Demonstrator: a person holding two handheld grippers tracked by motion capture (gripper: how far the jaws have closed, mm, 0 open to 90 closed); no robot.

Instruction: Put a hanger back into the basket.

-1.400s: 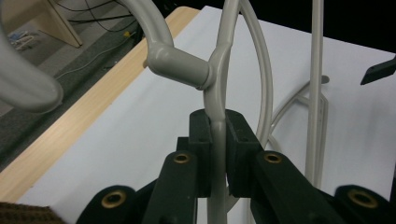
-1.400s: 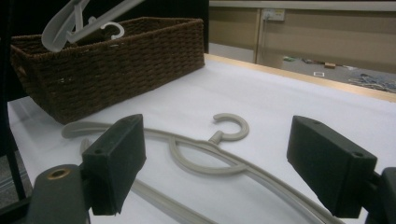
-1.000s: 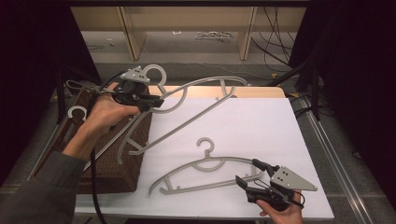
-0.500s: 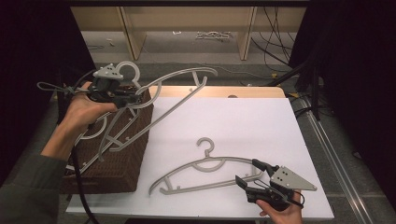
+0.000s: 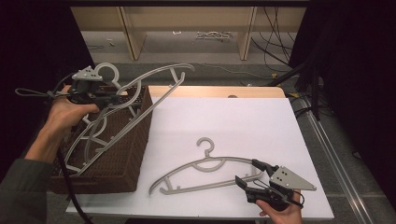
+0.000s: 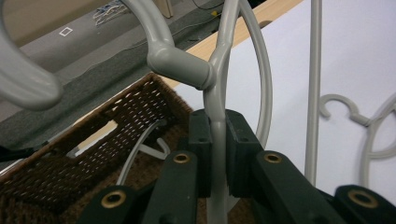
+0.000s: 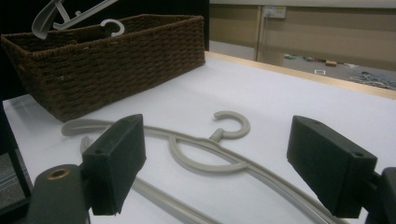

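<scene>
The left gripper (image 5: 111, 99) is clamped on the neck of a grey plastic clothes hanger (image 5: 140, 100), holding it tilted over a brown woven wicker basket (image 5: 126, 154), likely to lower it in. The right gripper (image 5: 254, 175), jaws apart, straddles a second grey hanger (image 5: 205, 165) lying on the white bench (image 5: 233, 121). The basket's contents are partly hidden.

No writing, label, brand, number or sign can be read anywhere in these pictures.
</scene>
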